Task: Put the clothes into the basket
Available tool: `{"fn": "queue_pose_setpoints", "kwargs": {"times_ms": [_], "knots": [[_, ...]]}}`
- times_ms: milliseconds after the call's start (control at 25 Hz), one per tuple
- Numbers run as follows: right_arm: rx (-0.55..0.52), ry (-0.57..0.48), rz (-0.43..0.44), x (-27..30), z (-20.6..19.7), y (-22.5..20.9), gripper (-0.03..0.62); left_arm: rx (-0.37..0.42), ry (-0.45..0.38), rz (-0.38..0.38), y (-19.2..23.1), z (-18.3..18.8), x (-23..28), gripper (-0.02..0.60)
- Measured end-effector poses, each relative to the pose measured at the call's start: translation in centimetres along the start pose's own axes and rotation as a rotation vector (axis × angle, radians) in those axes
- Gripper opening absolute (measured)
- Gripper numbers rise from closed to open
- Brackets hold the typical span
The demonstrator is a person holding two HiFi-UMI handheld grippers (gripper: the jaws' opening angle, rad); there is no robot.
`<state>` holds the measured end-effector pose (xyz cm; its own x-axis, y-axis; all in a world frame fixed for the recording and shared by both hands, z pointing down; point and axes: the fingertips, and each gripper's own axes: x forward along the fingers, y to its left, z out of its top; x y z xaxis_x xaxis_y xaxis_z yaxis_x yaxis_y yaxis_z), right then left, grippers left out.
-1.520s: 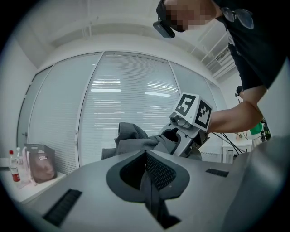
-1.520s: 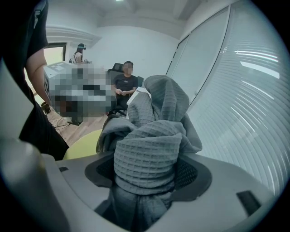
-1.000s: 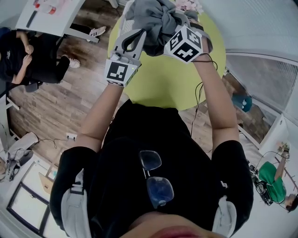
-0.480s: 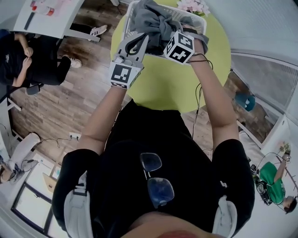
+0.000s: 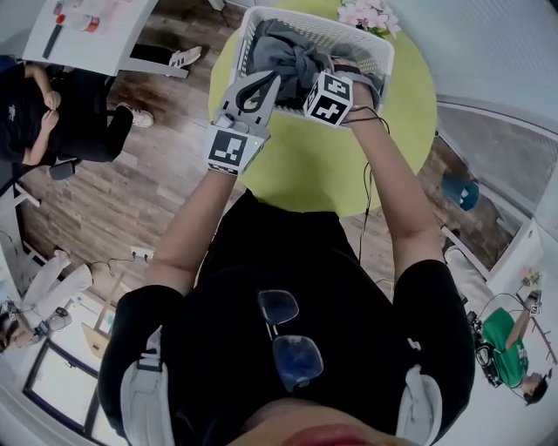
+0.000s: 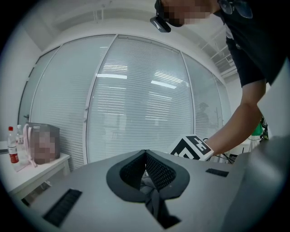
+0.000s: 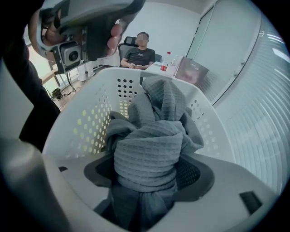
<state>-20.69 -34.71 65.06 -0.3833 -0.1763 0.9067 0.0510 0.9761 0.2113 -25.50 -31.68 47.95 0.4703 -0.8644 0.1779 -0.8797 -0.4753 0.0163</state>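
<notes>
Bench (image 5: 324,170): round, lime-green, carrying the white basket (image 5: 250,37); wood floor (image 5: 100,196) around it.
Right claw (image 7: 149,174): gripping grey clothes (image 7: 147,136) inside the basket.
Left claw (image 6: 146,155): closed, pointing at window blinds (image 6: 136,90).

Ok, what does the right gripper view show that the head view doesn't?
Only the right gripper view: the fingers of the right gripper pressed on the gray waffle-knit cloth. Only the head view: the flowers, the glasses hanging on the person's shirt, and the marker cube on that gripper. Both: the white basket, the cloth and the right gripper.
</notes>
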Motion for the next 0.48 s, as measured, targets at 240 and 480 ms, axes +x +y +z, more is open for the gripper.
{"fn": "queue_pose_setpoints", "kwargs": {"times_ms": [240, 480], "knots": [[0.078, -0.022, -0.016, 1.6, -0.9, -0.8, 0.356, 0.005, 0.011, -0.015, -0.2, -1.1, 0.2, 0.011], [0.157, -0.089, -0.065, -2.4, 0.1, -2.5, 0.356, -0.017, 0.013, -0.018, 0.7, -1.6, -0.5, 0.011]]}}
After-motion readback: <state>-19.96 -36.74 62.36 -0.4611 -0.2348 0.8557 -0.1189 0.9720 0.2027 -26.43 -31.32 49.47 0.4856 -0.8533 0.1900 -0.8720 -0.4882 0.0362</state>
